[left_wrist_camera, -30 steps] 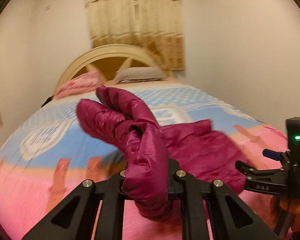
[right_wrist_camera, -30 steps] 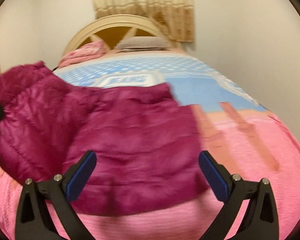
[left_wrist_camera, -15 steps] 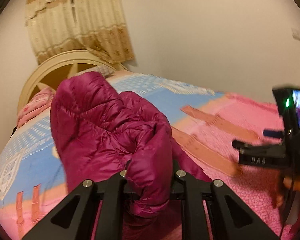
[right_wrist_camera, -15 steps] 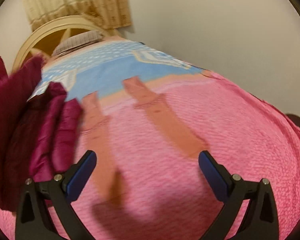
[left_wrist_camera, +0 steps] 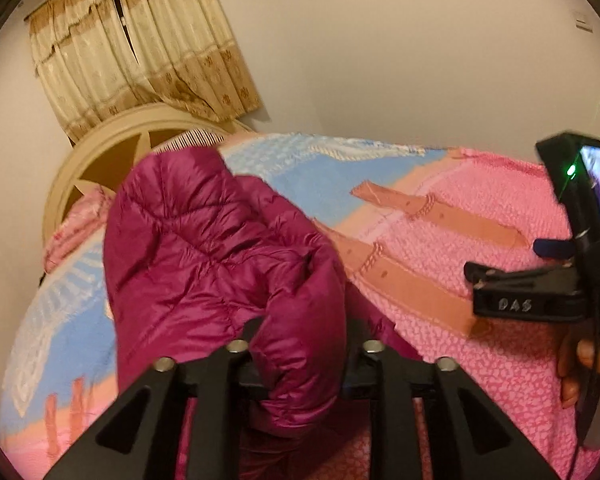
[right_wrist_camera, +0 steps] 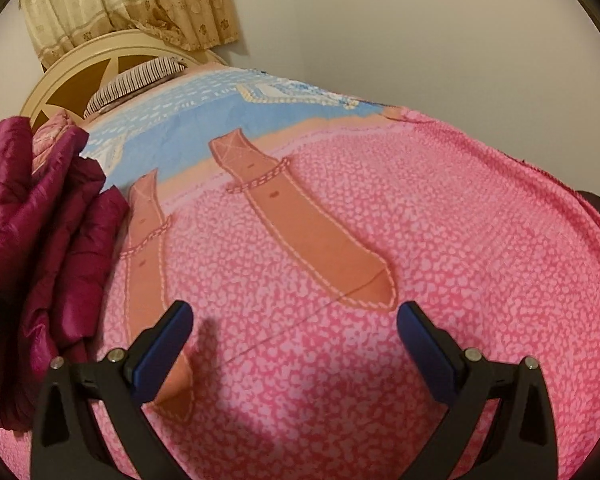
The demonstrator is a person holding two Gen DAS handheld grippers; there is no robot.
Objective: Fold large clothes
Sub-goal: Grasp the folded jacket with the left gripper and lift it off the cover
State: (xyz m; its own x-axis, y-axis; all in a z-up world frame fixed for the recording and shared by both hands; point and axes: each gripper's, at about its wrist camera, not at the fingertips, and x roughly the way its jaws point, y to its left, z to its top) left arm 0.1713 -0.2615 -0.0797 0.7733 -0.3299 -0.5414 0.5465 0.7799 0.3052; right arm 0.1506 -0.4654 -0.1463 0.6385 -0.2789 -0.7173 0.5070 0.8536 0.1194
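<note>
Bunching up in a puffy heap, a magenta quilted down jacket [left_wrist_camera: 204, 256] fills the centre and left of the left wrist view, one thick roll of it hanging between the fingers of the left gripper [left_wrist_camera: 300, 356]. That gripper's jaws have just been opening and now stand at a narrow gap, with the roll of fabric filling the space between them; whether the pads still press on it cannot be told, because the cloth hides them. The jacket rests on a bed whose bedspread [left_wrist_camera: 480, 344] is pink and pebble-patterned in the near part, with blue and white toward the far end and brown strap shapes printed across it.

From the right wrist view, the same jacket sits at nine o'clock, piled in folds at the left edge. The right gripper [right_wrist_camera: 294, 354] hovers over bare pink bedspread with its blue-padded jaws wide apart and nothing between them. In the left wrist view this gripper shows at three o'clock, with a lit green lamp and a small screen, and a person's hand [left_wrist_camera: 580, 368] wrapped around it below.

At eleven o'clock stand a cream arched headboard [left_wrist_camera: 112, 148], a striped pillow [right_wrist_camera: 136, 80], and beige patterned curtains [left_wrist_camera: 140, 48] against a plain pale wall.
</note>
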